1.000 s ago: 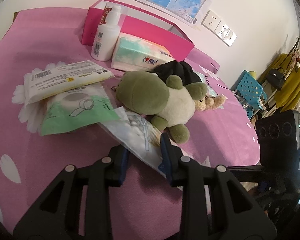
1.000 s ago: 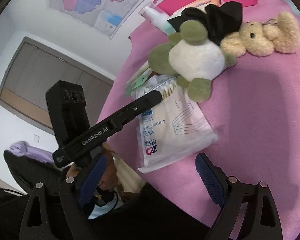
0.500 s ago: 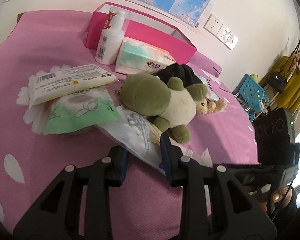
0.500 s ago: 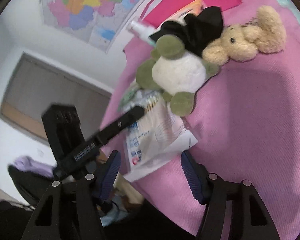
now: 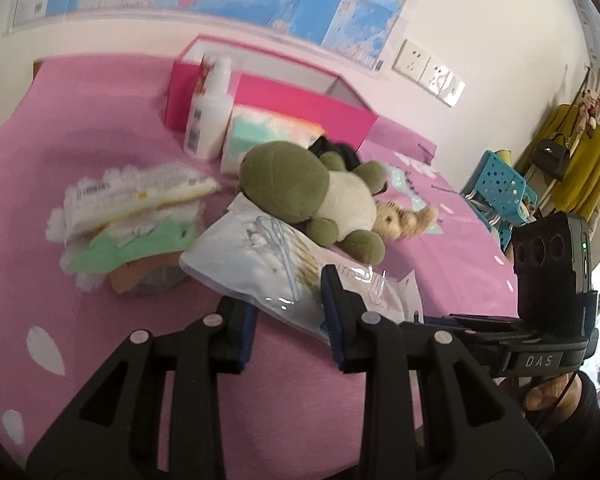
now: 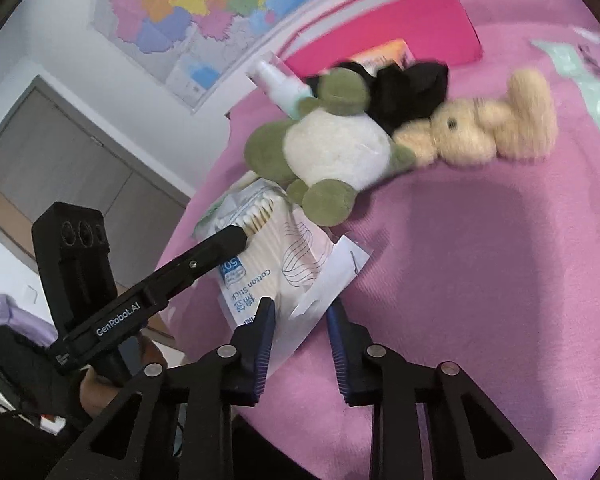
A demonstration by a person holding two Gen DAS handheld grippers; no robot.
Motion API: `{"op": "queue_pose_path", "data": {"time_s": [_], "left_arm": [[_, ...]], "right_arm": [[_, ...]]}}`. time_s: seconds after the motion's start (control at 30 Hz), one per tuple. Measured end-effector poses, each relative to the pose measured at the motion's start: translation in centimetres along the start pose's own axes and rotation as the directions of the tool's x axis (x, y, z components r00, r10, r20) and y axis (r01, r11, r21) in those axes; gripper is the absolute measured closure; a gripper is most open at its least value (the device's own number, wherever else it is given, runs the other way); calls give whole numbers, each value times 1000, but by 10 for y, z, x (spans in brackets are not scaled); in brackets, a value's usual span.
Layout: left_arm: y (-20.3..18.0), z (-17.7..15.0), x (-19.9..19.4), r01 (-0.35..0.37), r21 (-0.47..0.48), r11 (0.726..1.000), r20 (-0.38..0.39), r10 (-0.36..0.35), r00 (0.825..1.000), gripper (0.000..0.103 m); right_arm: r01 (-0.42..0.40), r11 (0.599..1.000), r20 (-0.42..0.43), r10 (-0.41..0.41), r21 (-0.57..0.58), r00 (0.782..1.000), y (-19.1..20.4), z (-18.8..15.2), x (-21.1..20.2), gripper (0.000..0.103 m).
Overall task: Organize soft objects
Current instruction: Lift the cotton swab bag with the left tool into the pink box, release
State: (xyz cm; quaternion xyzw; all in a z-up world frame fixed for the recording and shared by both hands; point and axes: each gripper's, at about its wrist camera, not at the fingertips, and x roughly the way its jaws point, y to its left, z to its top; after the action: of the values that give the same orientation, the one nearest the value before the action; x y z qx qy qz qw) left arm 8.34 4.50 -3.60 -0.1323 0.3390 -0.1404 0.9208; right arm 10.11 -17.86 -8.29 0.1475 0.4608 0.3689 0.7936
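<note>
The left gripper (image 5: 288,300) has its jaws closed on the near edge of the cotton swab bag (image 5: 276,268), one blue pad under the bag and the other on top of it. The right gripper (image 6: 300,320) has its jaws narrowed around the bag's near corner (image 6: 296,268); whether the pads press the plastic cannot be told. In the right wrist view the left gripper's finger (image 6: 220,244) reaches in from the left and lies across the swab end of the bag. The bag rests on the pink bed cover (image 5: 80,152), directly ahead of both grippers. Just beyond the bag, ahead of the left gripper, lies the green and white plush toy (image 5: 312,192), with one foot resting on the bag's far end. A tan plush rabbit (image 6: 488,128) touches the green plush on its right side, and a black soft item (image 6: 408,88) lies behind both. Ahead and to the left of the left gripper sit a white wipes pack (image 5: 136,192) stacked on a green-printed pack (image 5: 136,244). Farther ahead stand a white bottle (image 5: 210,112) and a tissue pack (image 5: 272,132), both in front of an open pink box (image 5: 300,96). Both views show some motion blur.
</note>
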Motion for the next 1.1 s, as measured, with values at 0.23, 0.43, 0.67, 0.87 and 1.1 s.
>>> {"op": "queue_pose_path", "data": {"time_s": [0.23, 0.43, 0.67, 0.87, 1.1], "left_arm": [[-18, 24, -24, -5, 60, 998, 87, 0, 996, 70], [-36, 53, -29, -9, 115, 993, 144, -8, 990, 69], [-57, 92, -32, -14, 183, 983, 206, -24, 978, 67], [-68, 125, -20, -25, 214, 976, 233, -27, 972, 67], [-70, 177, 21, -50, 220, 974, 221, 1, 975, 66]], "right_arm": [[2, 997, 63, 3, -77, 998, 14, 10, -29, 81], [22, 991, 120, -7, -129, 993, 26, 30, -48, 81], [59, 980, 208, -18, -192, 978, 43, 68, -75, 81], [88, 971, 251, -30, -224, 967, 48, 102, -84, 81], [98, 971, 261, -39, -217, 965, 34, 162, -80, 82]]}}
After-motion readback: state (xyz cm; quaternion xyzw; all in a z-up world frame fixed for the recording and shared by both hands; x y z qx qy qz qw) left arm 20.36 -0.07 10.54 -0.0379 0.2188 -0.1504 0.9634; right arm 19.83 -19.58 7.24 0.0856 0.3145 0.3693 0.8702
